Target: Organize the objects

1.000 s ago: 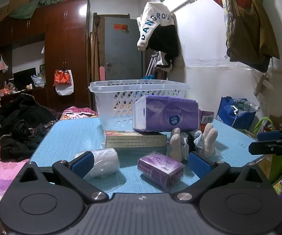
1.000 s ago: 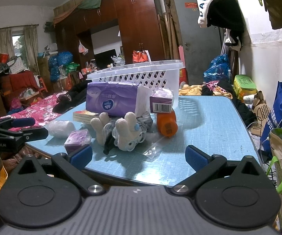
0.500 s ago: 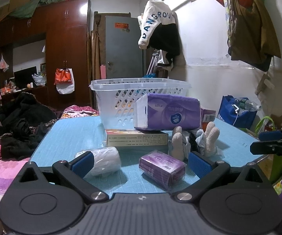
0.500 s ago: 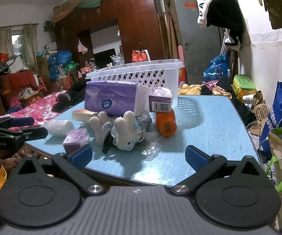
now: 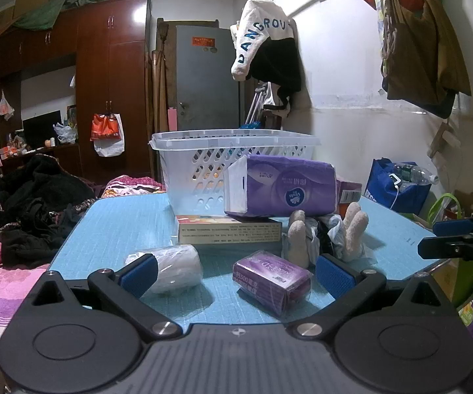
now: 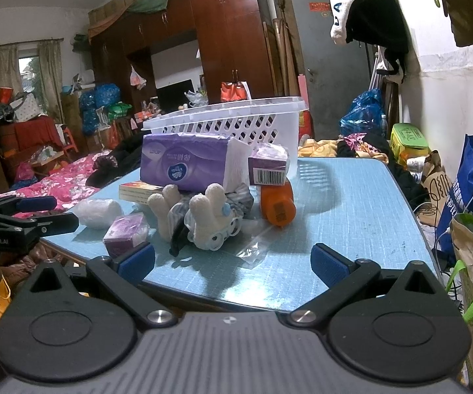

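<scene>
Both grippers, left gripper (image 5: 234, 271) and right gripper (image 6: 233, 261), hang released at the bench (image 6: 351, 203) edge. Only the right view shows the orange bottle (image 6: 277, 205), at 3 o'clock of the plush toy (image 6: 210, 223). Basket (image 5: 236, 164) stands at 12 o'clock; bare bench lies at 2 o'clock.

Dim indoor light, bluish cast; glare on wardrobe (image 5: 115, 75) door; strong fisheye bending, dark vignetted corners.

Both wrist cams low, near, share table (image 5: 111, 223).
</scene>
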The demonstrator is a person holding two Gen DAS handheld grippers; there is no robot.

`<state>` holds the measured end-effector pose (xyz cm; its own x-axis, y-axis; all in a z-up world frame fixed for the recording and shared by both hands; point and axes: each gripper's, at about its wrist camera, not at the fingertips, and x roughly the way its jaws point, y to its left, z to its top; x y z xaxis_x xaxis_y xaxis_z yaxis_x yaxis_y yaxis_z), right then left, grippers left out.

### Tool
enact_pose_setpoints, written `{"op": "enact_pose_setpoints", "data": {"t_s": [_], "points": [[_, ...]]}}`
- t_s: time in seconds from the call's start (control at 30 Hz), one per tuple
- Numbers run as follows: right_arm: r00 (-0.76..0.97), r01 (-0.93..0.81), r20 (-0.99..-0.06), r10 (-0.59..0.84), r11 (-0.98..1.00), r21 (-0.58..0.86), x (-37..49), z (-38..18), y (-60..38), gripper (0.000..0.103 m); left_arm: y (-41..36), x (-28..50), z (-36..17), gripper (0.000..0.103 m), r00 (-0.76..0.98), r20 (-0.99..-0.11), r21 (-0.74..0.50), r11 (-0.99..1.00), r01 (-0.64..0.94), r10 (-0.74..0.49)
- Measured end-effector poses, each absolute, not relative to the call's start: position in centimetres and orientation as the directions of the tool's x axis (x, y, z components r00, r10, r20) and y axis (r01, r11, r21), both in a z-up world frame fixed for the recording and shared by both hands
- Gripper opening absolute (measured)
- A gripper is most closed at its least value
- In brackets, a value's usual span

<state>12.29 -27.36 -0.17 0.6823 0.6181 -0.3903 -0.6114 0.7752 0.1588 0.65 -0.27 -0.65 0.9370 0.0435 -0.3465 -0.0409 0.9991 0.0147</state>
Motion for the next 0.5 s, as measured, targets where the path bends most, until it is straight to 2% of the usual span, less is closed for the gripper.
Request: {"op": "enact_pose_setpoints", "data": {"t_s": [0.43, 0.5], "points": [[0.664, -0.624, -0.381, 0.643, 0.758, 0.192, 12.7, -0.6, -27.5, 0.103, -0.2, 0.9, -0.8, 0.103, 0.932, -0.361, -0.003, 0.999, -0.037, 0.034], [0.668, -0.604, -0.390, 0.634, 0.768, 0.215, 13.4, -1.0, -27.5, 0.103, -0.2, 0.9, -0.9, 0.103, 0.939, -0.342, 0.014, 0.999, -0.038, 0.040]]}}
